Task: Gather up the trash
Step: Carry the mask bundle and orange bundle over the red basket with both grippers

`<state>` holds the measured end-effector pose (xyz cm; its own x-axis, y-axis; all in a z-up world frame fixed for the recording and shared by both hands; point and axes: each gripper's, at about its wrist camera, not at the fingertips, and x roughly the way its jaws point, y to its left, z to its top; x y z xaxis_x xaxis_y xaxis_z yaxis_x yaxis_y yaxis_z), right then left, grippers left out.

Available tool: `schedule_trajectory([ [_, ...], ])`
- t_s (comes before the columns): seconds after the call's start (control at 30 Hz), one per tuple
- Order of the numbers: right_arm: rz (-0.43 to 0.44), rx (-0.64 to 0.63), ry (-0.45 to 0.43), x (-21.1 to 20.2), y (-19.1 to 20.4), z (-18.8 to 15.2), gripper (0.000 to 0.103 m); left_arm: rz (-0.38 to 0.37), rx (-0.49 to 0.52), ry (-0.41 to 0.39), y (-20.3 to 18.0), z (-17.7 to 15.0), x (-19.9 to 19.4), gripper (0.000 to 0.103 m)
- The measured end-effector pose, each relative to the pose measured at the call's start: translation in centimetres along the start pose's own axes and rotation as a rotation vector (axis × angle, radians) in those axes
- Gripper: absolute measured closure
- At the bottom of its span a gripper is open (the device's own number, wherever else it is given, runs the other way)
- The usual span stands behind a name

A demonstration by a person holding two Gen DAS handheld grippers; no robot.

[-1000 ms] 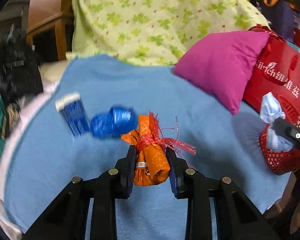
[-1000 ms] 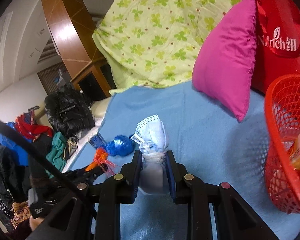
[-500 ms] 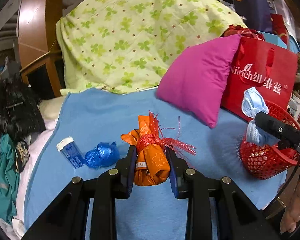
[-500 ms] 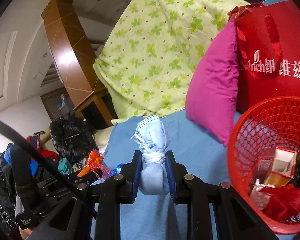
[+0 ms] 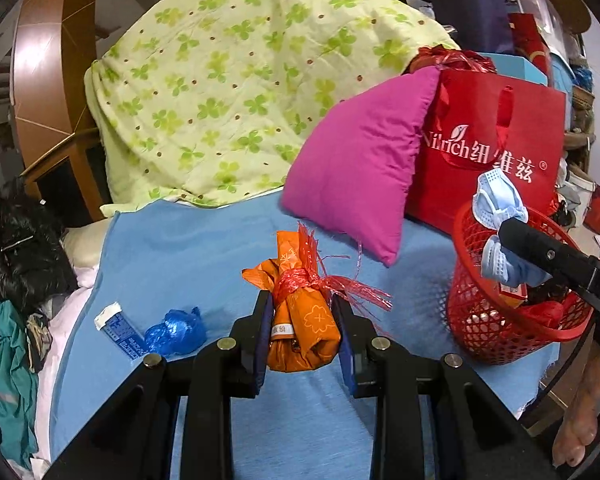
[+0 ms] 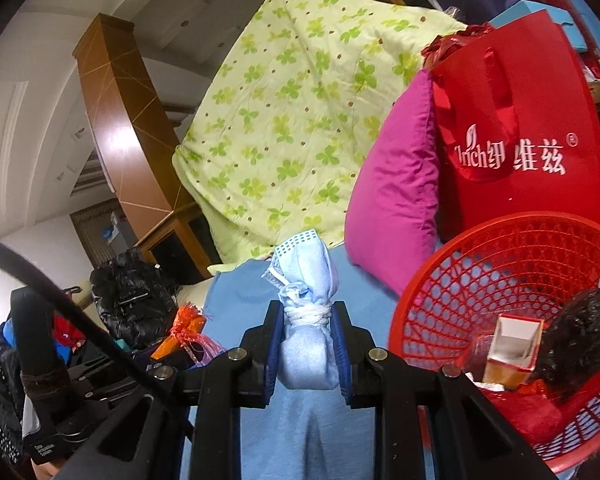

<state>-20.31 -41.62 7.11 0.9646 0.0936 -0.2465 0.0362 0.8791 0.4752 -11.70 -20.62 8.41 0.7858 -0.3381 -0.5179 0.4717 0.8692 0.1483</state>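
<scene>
Right gripper clamps blue mask bundle beside red basket for dropping; left gripper clamps orange bundle, waiting.

Glossy red plastic mesh basket, matt blue cloth bedspread, polished wood headboard.

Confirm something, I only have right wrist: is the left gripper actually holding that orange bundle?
Observer: Yes. The left gripper is shut on the orange bundle, one finger on each side, below its red string tie.
Operator: Any trash lying on the bed?
Observer: Two pieces on the blue blanket: a crumpled blue plastic bag with a small blue box right beside it.
Operator: Is my mask bundle over the basket?
Observer: From the left wrist, the mask bundle in the right gripper appears above the red basket, near its rim.
</scene>
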Motion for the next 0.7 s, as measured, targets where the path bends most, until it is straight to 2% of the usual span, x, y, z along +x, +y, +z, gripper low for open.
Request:
schedule_trajectory([
  [0.7, -0.029, 0.042, -0.081, -2.6, -1.7, 1.2, 0.077, -0.037, 0.075, -0.023, -3.8, 1.6, -0.5, 0.072],
])
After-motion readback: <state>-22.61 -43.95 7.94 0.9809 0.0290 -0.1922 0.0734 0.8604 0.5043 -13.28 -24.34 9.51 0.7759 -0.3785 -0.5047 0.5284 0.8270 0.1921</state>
